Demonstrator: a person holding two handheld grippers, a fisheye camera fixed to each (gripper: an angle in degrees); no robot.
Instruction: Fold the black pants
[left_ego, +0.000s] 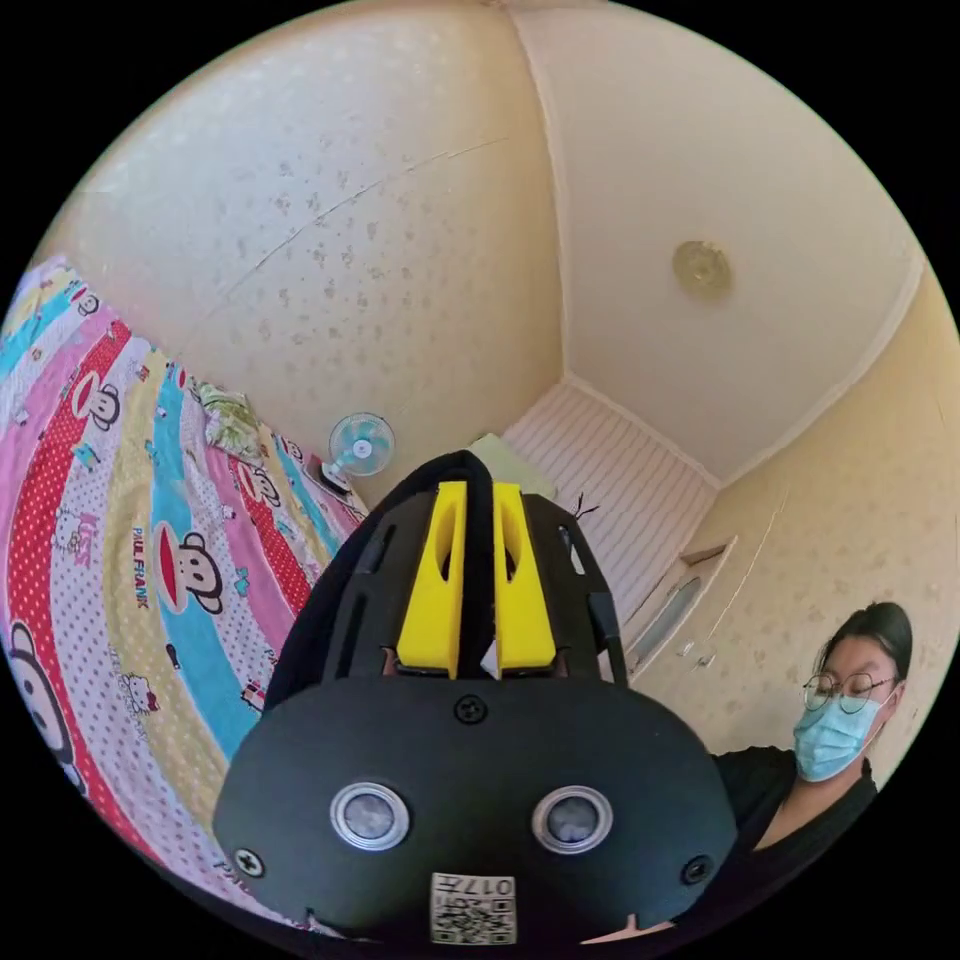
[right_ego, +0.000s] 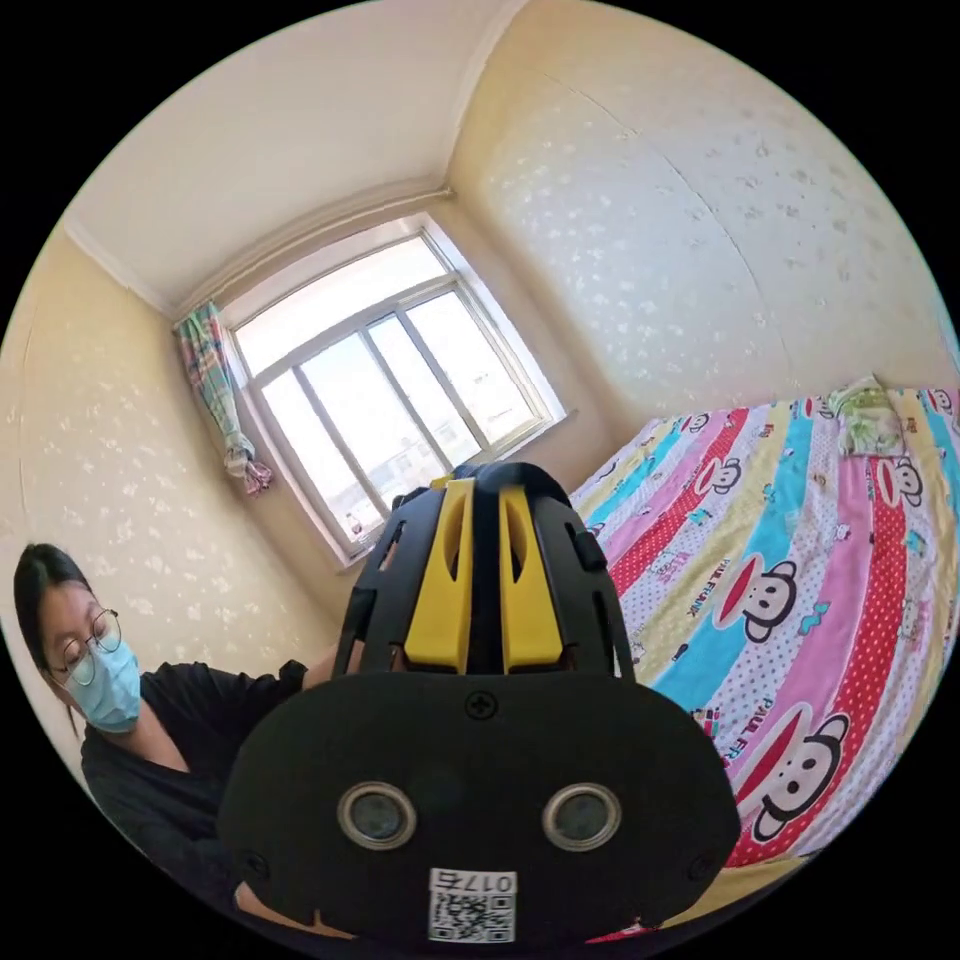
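Both of my tongs are raised and tipped up toward the room, well above a bed (left_ego: 120, 560) covered by a bright striped cartoon sheet (right_ego: 800, 560). In the left gripper view the bed lies to the left, with a small fan (left_ego: 361, 446) against the far wall. In the right gripper view a window (right_ego: 390, 380) with a bunched curtain (right_ego: 215, 380) sits at the far end, and the bed runs off to the right. The black pants (left_ego: 478, 560) show as a dark strip of cloth running between the yellow jaws of my left gripper (left_ego: 476, 585), up over their tips and down the side. The jaws stand close together, clamped on that strip. In the right gripper view, my right gripper (right_ego: 483, 580) has its yellow jaws nearly together with something dark between them. It may be the same cloth, but I cannot tell whether they grip it. I judge I am lifting the pants to shake them out before a fold. The next move calls for lowering both tongs evenly and laying the cloth flat on the bed.
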